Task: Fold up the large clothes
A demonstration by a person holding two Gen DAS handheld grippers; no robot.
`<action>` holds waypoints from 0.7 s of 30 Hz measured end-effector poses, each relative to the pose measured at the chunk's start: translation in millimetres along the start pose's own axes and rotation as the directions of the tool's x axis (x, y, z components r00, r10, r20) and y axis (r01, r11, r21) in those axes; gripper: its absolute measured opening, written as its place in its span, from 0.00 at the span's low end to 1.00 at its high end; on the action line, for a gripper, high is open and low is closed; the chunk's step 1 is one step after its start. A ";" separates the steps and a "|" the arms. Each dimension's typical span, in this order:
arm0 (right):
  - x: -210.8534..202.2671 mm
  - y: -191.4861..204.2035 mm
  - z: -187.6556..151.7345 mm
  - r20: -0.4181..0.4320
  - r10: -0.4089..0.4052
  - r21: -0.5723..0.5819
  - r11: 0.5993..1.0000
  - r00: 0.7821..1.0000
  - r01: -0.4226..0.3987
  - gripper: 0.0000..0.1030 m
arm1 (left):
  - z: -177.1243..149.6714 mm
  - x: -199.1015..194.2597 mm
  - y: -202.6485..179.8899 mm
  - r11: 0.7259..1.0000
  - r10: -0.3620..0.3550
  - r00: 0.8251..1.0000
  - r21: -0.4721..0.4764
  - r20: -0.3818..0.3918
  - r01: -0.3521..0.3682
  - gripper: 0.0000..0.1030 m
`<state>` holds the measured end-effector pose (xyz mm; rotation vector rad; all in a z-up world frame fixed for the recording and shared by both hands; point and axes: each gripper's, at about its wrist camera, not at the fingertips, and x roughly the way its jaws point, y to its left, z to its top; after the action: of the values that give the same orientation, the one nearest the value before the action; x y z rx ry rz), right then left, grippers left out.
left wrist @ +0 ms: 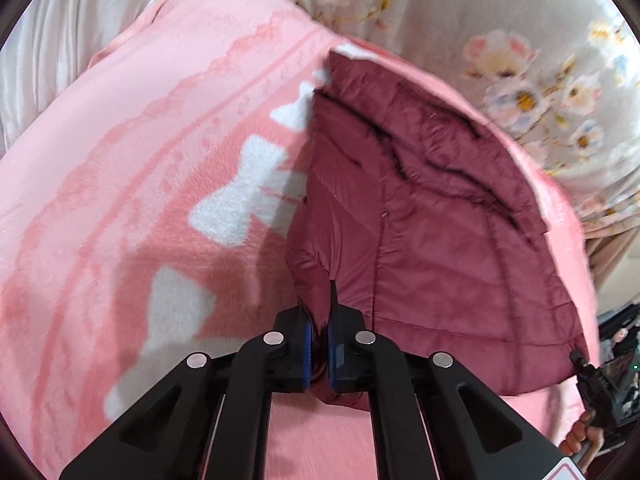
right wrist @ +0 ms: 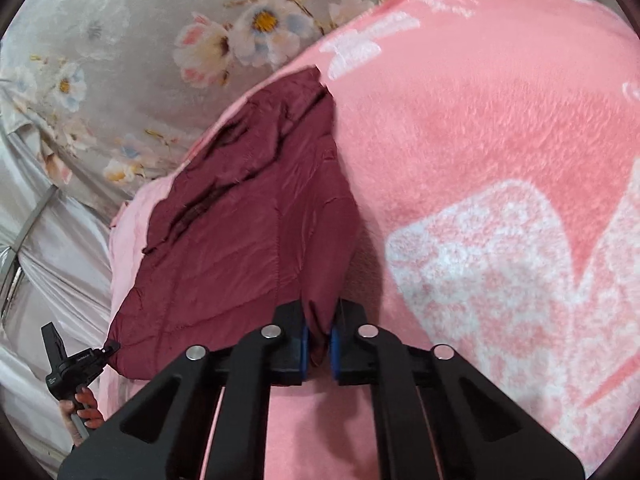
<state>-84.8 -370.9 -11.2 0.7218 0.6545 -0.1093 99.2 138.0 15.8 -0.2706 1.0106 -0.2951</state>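
A maroon quilted jacket point(left wrist: 432, 224) lies on a pink blanket with white bows point(left wrist: 132, 184). My left gripper point(left wrist: 318, 320) is shut on the jacket's near left corner. In the right wrist view the same jacket point(right wrist: 248, 224) lies left of centre, and my right gripper point(right wrist: 319, 324) is shut on its near right corner. Each gripper shows small in the other's view: the right one point(left wrist: 580, 360) at the jacket's far corner, the left one point(right wrist: 108, 348) likewise. The held edge is lifted slightly off the blanket.
The pink blanket point(right wrist: 480, 160) covers a bed. A grey floral sheet point(left wrist: 520, 60) lies beyond it, also in the right wrist view point(right wrist: 140, 40). Pale satin fabric point(right wrist: 52, 260) hangs at the bed's side. Dark objects point(left wrist: 616, 340) sit by the right edge.
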 end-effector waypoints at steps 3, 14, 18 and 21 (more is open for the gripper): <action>-42.5 9.6 -4.5 0.054 0.035 -0.053 0.998 0.998 -0.032 0.04 | -7.2 -38.3 0.3 0.999 -0.053 0.998 0.009 0.027 0.053 0.03; -201.2 60.8 -18.6 0.277 0.190 -0.263 0.958 0.942 -0.116 0.04 | -42.2 -201.6 -13.4 0.981 -0.187 0.961 0.086 0.204 0.172 0.03; -204.9 78.8 22.5 0.365 0.238 -0.249 0.957 0.900 -0.151 0.04 | -9.4 -228.1 -43.7 0.976 -0.200 0.932 0.139 0.303 0.165 0.03; -176.0 82.2 62.9 0.402 0.213 -0.214 0.967 0.890 -0.135 0.03 | 31.4 -208.5 -59.2 0.982 -0.170 0.933 0.135 0.317 0.133 0.03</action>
<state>-166.9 -371.5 175.8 0.5526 0.1768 -0.0365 15.3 161.6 216.8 -0.2859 0.6421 -0.4306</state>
